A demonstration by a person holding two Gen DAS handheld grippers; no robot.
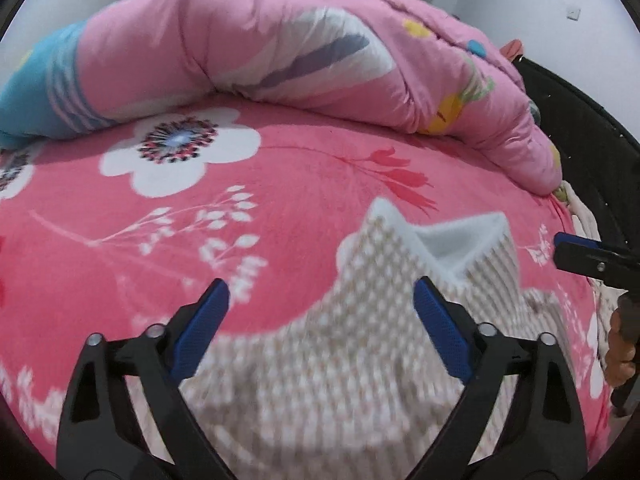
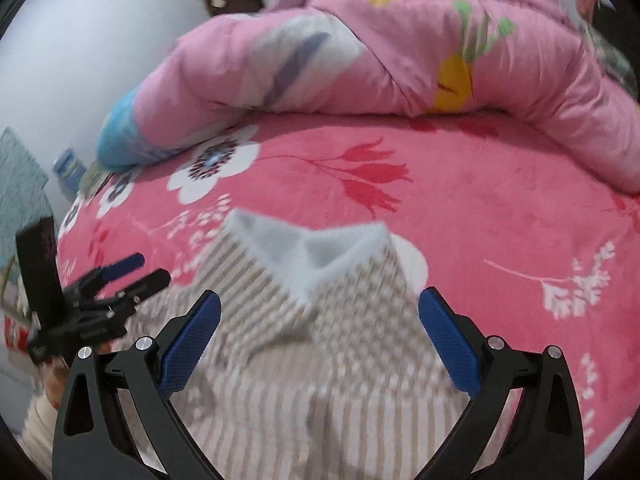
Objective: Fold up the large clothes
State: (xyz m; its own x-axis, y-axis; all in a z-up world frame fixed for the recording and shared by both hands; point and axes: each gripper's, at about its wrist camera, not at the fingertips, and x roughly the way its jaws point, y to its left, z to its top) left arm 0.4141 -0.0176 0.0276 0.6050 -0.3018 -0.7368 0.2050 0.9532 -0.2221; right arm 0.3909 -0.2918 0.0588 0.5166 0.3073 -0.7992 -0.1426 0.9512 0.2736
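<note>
Pink floral bed is carrying a barely started fold.
Beige patterned garment is lying rumpled at the near edge, one corner standing up, no neat fold showing; left claw and right claw are hovering wide open, gripping nothing, quilt heaped far behind.

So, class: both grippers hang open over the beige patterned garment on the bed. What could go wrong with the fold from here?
1. The garment lies bunched, with its white lining turned up, so creases may get folded in.
2. The left gripper and right gripper hover close together and might collide.
3. Fingers could also snag the pink sheet.
</note>
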